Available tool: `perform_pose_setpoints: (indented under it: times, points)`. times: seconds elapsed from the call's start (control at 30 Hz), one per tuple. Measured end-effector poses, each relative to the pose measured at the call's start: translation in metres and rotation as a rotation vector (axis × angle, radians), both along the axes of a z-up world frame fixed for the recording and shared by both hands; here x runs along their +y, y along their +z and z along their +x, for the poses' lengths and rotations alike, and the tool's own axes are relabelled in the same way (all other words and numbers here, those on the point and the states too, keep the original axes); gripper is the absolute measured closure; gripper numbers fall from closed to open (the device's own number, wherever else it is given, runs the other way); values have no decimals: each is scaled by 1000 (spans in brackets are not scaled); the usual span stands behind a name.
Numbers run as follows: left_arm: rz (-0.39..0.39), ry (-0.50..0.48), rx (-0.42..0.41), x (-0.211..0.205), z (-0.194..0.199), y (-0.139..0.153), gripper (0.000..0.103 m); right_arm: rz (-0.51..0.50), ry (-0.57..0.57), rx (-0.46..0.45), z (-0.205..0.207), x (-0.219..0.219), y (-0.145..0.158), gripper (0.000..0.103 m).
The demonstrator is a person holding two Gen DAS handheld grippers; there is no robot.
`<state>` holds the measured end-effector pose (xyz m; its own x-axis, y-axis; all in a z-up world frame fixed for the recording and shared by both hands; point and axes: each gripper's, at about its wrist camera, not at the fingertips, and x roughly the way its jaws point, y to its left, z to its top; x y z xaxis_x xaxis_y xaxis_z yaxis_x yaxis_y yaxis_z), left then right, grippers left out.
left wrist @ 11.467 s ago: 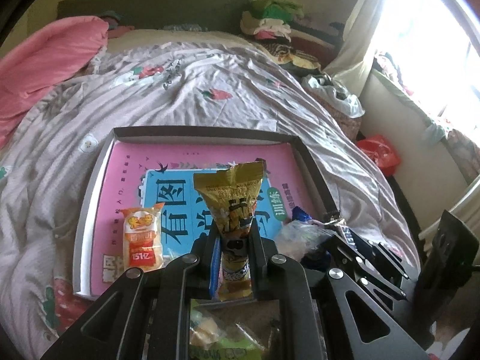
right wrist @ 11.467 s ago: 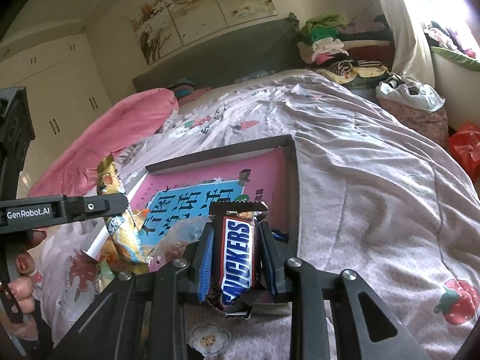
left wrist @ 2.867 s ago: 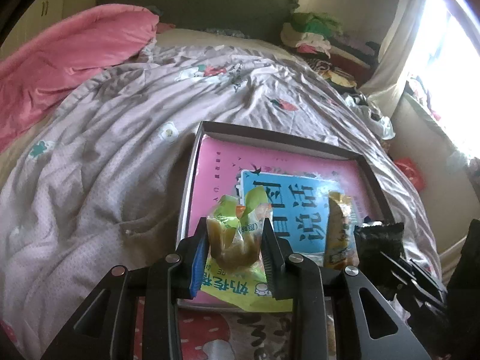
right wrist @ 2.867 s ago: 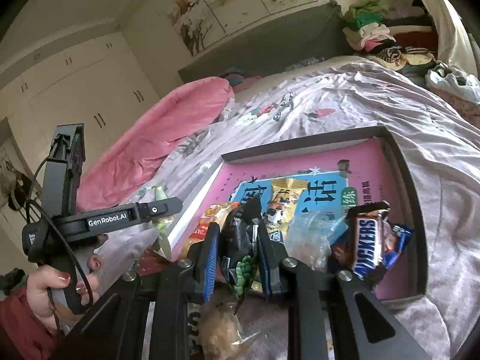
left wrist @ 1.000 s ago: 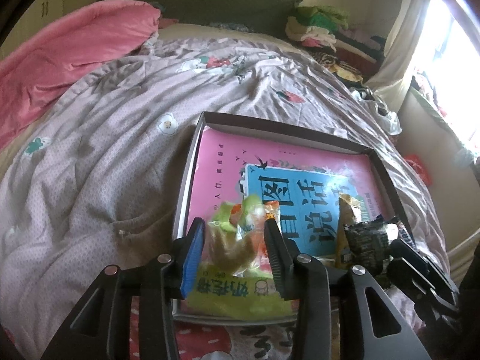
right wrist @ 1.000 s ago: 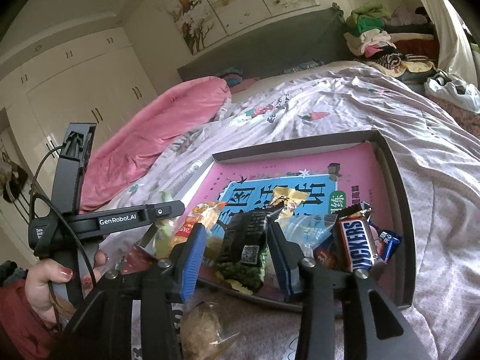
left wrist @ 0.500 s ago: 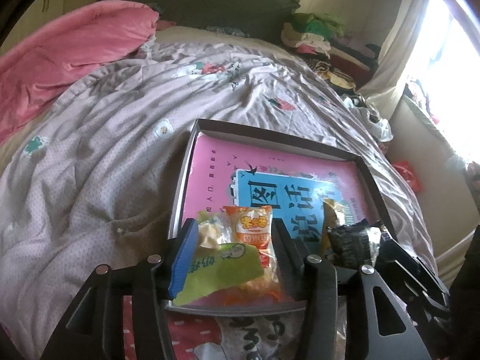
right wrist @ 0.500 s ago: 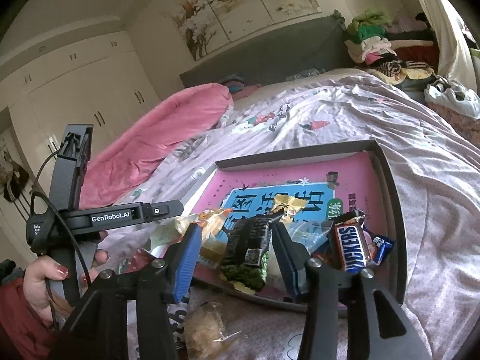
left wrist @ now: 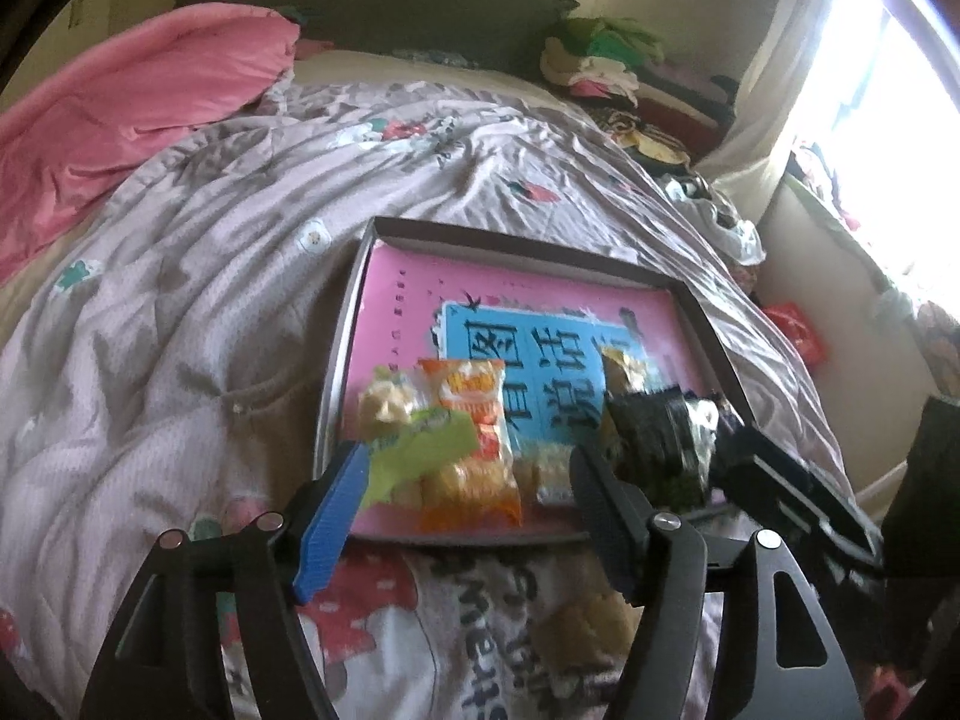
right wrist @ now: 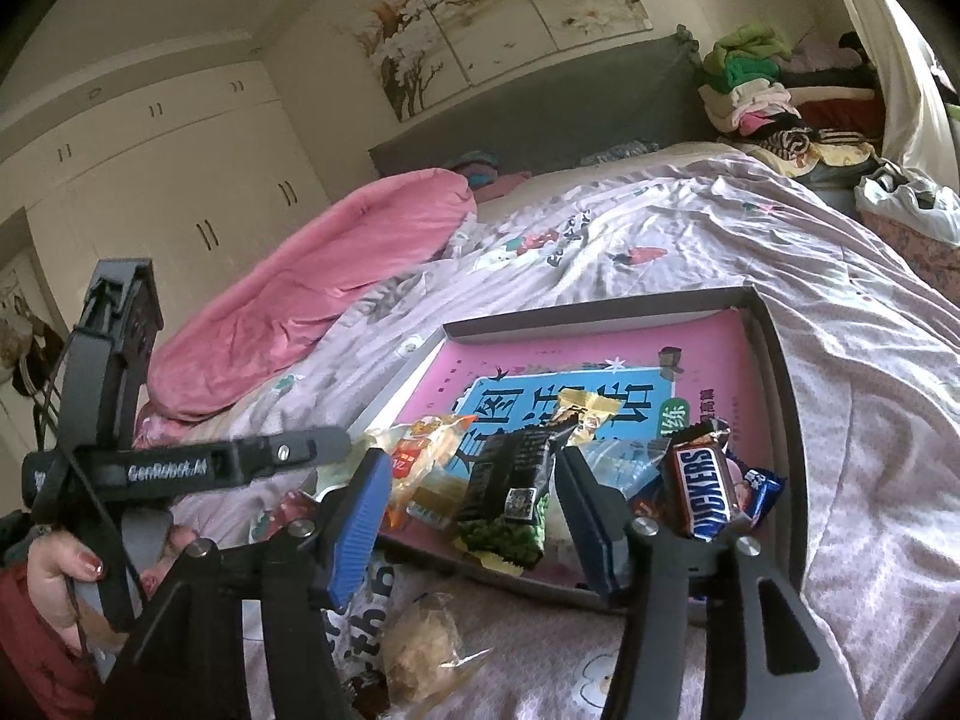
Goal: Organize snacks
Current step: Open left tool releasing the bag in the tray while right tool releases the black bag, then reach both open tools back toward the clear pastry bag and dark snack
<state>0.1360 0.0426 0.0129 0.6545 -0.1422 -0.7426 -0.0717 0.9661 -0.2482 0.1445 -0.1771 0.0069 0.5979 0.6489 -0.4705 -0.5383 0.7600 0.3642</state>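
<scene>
A dark-rimmed tray (left wrist: 510, 246) with a pink and blue bottom lies on the bed. My left gripper (left wrist: 468, 504) hangs over its near left corner, jaws opening. A green packet (left wrist: 420, 453) lies loose between them, on top of an orange packet (left wrist: 474, 420). My right gripper (right wrist: 474, 510) is at the tray's (right wrist: 600, 306) near edge, jaws opening too. A black and green packet (right wrist: 510, 498) rests in the tray between its fingers with a gap on each side. A Snickers bar (right wrist: 705, 492) and a gold packet (right wrist: 585, 411) lie further in.
A clear-wrapped pastry (right wrist: 426, 654) lies on the bedding just in front of the tray. A pink duvet (left wrist: 138, 96) fills the far left of the bed. Piled clothes (right wrist: 762, 96) stand at the back right. A person's hand (right wrist: 60, 576) holds the left gripper.
Both grippers' jaws have widened. The green packet has dropped from the left pads onto the orange packet in the tray, and the black packet now lies free between the right fingers.
</scene>
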Motion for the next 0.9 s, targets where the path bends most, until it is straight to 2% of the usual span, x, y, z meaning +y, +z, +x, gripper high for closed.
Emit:
perform_pose_setpoints:
  times: [0.4,0.9]
  points:
    - [40,-51,14,-13,-28,-4,27,-7,-14,-29,-15,-6,11,41]
    - [30,-99,6,-26,-46,0,26,-18,-36,9,-24,-14,10,37]
